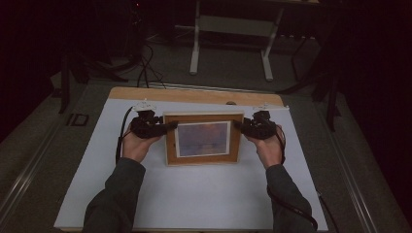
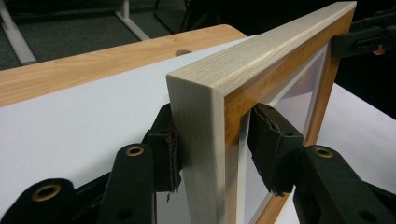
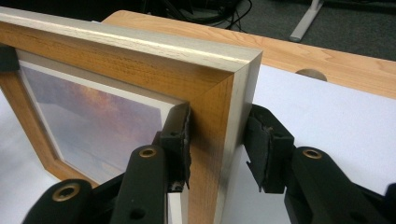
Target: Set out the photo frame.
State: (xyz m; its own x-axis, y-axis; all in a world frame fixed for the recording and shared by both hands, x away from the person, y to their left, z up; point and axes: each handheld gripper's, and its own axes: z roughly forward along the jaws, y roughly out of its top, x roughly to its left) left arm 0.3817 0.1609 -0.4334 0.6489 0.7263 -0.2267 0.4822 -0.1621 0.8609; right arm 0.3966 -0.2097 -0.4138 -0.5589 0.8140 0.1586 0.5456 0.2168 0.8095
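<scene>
On the white mat [image 1: 194, 194], wooden picture frame [image 1: 203, 138], left tool [image 1: 167, 127] and right tool [image 1: 240, 125] clamping its sides.

The high view is dim and low in contrast: the room beyond the table [image 1: 194, 204] falls into near black at both sides and the top corners, and only the white table top catches soft light from above, with faint shadows. Detail there is grainy and soft. The two gripper views are much brighter and evenly lit. In them the wooden picture frame [image 2: 261, 60] shows crisp grain, while its glass carries a pale, hazy sheen. Nearest jaw parts blur slightly at the bottom edges.
</scene>
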